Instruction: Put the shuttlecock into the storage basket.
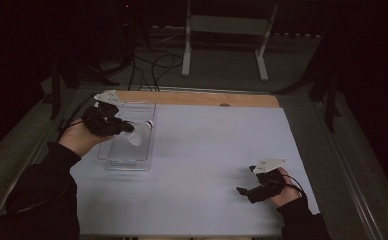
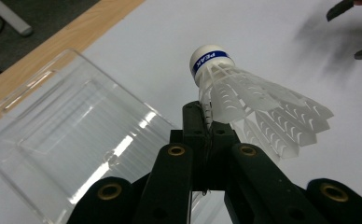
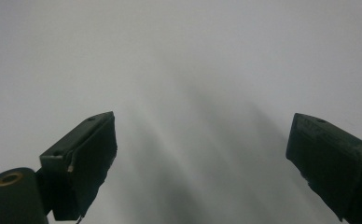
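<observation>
White plastic shuttlecock [image 2: 244, 88] in the left gripper [image 2: 206, 122], centre of the left gripper view.
Its round white cork carries a blue band; the white lettering is too small to read. Jaws pinched tight on the slotted skirt, above a clear plastic tray [image 2: 72, 135], lower left. Right gripper [image 3: 202, 158] spread wide, holding nothing, over the pale table sheet [image 3: 179, 56].

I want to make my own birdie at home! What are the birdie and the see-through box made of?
The birdie looks like white plastic: its skirt is moulded into thin ribs, not real feathers. Its round nose looks smooth and white, maybe foam or cork; hard to tell. The box looks like clear, shiny hard plastic, since light glints off it.
</observation>
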A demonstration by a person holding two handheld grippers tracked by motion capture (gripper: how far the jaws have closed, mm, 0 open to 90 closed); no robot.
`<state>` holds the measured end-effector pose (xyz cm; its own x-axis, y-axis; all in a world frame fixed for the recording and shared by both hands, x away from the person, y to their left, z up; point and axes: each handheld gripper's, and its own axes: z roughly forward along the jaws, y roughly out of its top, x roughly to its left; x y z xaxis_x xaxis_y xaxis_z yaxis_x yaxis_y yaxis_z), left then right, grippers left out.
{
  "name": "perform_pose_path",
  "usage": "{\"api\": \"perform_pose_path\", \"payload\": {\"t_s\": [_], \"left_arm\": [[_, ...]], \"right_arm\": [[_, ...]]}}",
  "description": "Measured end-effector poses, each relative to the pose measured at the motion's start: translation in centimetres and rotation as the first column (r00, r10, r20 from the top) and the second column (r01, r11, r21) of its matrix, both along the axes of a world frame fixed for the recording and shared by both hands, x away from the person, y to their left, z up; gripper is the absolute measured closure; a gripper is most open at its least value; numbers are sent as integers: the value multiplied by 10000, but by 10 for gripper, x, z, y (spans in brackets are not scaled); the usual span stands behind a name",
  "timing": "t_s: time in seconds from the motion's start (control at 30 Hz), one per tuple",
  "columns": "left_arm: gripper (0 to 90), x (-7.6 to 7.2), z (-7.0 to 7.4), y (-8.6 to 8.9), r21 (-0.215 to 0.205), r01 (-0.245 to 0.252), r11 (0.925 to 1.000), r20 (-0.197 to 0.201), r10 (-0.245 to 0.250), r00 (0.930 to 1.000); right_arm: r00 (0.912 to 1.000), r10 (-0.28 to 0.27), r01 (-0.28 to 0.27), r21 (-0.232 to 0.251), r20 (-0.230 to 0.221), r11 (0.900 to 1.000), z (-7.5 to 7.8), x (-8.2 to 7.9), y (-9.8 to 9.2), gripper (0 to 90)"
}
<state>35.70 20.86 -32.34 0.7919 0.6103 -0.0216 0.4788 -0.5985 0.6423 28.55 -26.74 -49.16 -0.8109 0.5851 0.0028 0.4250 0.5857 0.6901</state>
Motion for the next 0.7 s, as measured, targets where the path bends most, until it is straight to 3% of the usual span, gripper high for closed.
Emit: {"api": "perform_pose_path", "payload": {"t_s": [0.43, 0.63, 0.7], "left_arm": [[900, -2, 4, 13, 166, -838, 9963, 226, 834, 9963], [900, -3, 1, 16, 338, -1431, 9891, 459, 1415, 9889], [900, -2, -2, 17, 205, -1629, 9864, 390, 1620, 9860]], "right_arm": [[9998, 66, -67, 38, 200, 10000, -5, -2, 0, 85], [9995, 83, -87, 118, 320, 9999, -4, -3, 1, 85], [9993, 84, -89, 154, 354, 9998, -4, -4, 1, 85]]}}
